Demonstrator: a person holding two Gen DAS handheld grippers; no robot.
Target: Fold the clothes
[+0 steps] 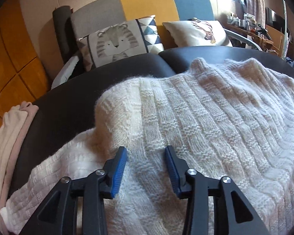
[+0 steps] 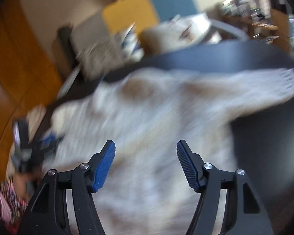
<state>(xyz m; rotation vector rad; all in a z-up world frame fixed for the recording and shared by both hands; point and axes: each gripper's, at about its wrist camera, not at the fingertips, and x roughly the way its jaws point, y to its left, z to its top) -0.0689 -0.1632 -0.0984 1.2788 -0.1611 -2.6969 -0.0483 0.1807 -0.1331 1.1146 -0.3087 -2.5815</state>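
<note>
Nearest to me are my own left fingers (image 1: 146,152), their blue pads standing apart with nothing pinched between them — the cream knitted sweater (image 1: 196,117) lies just under them, not gripped. My right fingers (image 2: 146,146) are spread wider and also hold nothing; that view is blurred, so I cannot say more than that they hang over the sweater (image 2: 147,117) too. The sweater is spread over the dark surface (image 1: 68,105). On its left side a part is already turned over the body, while on the far right one sleeve (image 2: 264,86) reaches out flat over the surface. At the near left edge lies a pile of pale pink and cream cloth (image 1: 11,133), and far behind stands a sofa with a tiger cushion (image 1: 113,43). I judge the fold is half made — the next move calls for taking the right sleeve at its cuff and bringing it across the body, with a firm pinch, because the thick knit can slip.
</note>
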